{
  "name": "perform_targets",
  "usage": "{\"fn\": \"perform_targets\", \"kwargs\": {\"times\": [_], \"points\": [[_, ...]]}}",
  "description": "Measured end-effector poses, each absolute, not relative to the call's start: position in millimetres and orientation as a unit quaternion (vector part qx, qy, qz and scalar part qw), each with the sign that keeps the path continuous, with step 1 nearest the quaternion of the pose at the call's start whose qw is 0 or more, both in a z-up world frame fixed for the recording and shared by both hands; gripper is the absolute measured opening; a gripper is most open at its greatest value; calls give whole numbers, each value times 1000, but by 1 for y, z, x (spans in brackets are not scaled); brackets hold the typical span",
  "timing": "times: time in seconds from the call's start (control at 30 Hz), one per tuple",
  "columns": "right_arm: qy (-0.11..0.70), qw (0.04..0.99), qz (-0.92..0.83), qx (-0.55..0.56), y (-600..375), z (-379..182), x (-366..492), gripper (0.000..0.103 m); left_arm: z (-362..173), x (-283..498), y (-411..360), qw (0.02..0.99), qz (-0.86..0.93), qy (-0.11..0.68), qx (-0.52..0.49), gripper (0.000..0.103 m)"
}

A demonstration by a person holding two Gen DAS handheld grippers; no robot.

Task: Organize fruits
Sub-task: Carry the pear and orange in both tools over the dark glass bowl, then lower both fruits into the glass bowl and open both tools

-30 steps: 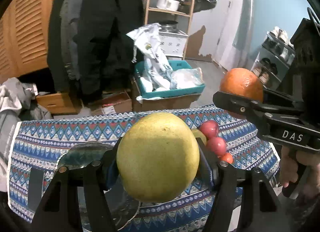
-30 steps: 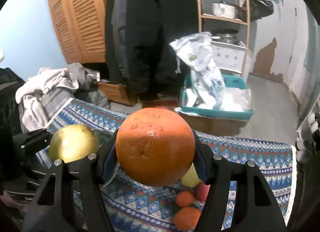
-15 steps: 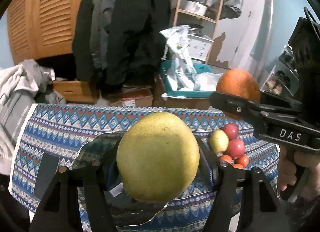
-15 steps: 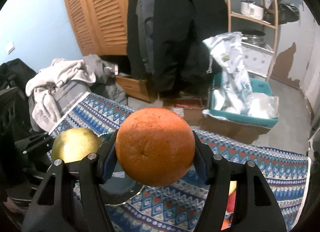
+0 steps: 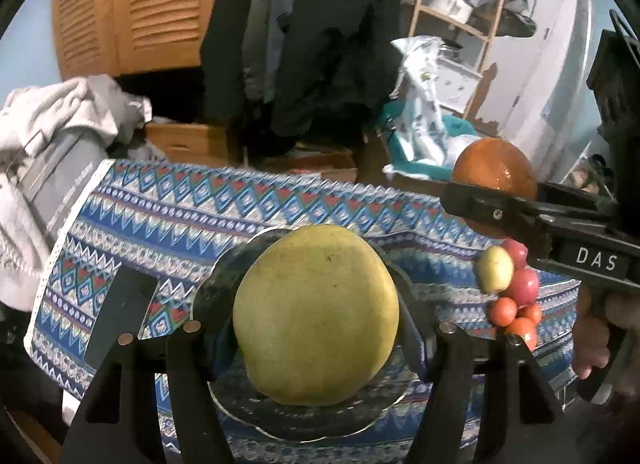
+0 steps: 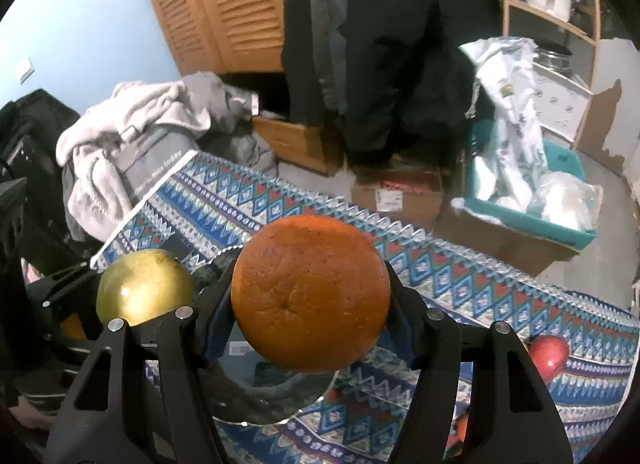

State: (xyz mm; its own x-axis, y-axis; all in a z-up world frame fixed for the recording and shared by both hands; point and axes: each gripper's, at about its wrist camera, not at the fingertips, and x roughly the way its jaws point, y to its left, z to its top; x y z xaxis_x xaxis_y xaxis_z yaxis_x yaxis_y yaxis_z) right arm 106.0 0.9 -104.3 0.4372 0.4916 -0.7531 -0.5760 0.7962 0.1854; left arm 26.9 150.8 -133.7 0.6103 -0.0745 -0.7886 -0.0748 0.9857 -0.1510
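the left tool is closed around a large yellow-green pomelo, its two fingers pressed against the fruit's sides, and it holds the pomelo in the air directly over the dark glass plate that lies on the desk, which is covered in a blue patterned cloth. the right tool grips a big orange the same way, fingers tight on either side, and this fruit hangs over the plate's right edge, with the plate showing below it in the right wrist view. seen from the left wrist camera, the orange sits to the right of the plate and higher, clamped in the black tool marked "das", with the person's right hand on its handle. on the cloth to the right of the plate lies a small cluster of fruit: a pale yellow one, red ones and small orange ones, touching each other. a flat black object rests on the cloth just left of the plate. beyond the desk, behind the plate, is a teal bin holding plastic bags.
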Motion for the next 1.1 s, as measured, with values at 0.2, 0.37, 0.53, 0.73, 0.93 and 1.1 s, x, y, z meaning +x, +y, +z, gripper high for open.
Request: {"fn": "perform_targets", "kwargs": {"times": [0.2, 0.37, 0.53, 0.73, 0.93, 1.1], "points": [[449, 831, 323, -61, 24, -131, 109, 65, -160, 28, 168, 878, 18, 468, -96, 68], [475, 816, 320, -75, 37, -160, 113, 65, -183, 31, 176, 864, 29, 491, -107, 68], [502, 800, 315, -95, 43, -193, 115, 65, -208, 35, 179, 850, 39, 515, -107, 68], [532, 780, 312, -106, 43, -224, 113, 65, -230, 38, 177, 834, 41, 539, -112, 68], [547, 768, 310, -121, 45, -243, 110, 65, -250, 39, 169, 821, 42, 561, -94, 68], [561, 757, 309, -129, 48, -256, 110, 65, -264, 40, 167, 812, 49, 576, -82, 68]]}}
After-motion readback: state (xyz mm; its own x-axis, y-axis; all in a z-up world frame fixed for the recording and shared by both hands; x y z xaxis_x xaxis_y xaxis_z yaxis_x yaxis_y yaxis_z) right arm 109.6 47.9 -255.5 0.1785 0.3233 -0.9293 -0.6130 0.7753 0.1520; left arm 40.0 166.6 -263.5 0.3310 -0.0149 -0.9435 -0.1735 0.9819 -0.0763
